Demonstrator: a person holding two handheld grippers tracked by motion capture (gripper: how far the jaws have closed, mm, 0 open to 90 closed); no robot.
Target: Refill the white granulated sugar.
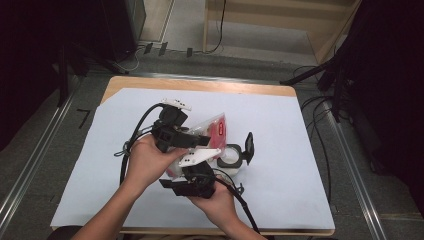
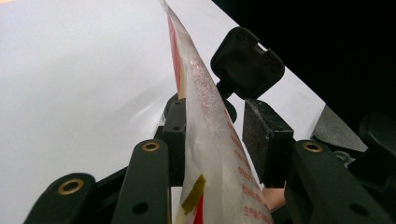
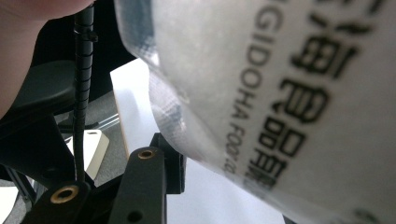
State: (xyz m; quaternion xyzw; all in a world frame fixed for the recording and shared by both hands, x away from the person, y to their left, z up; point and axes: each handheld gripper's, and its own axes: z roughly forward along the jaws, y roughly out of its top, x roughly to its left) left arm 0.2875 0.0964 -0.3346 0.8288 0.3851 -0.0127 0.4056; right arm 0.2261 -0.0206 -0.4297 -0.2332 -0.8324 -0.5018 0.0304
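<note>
We count two handheld grippers, left [image 1: 176, 131] and right [image 1: 196, 176], and one clear printed bag [image 1: 212, 131] between them. One round container [image 1: 231, 155] with what seems a single hinged black lid [image 1: 248, 147] sits on one white sheet [image 1: 280, 150].

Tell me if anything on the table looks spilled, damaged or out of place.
Nothing looks spilled or damaged. The clear plastic pouch with red print is held up between both grippers, and the small round container beside it sits with its black hinged lid flipped open on the white sheet.

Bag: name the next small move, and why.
Probably close the left gripper fully on the bag: it stands between the jaws, but one pad seems just off it, and the open-lidded tub waits beyond.
</note>
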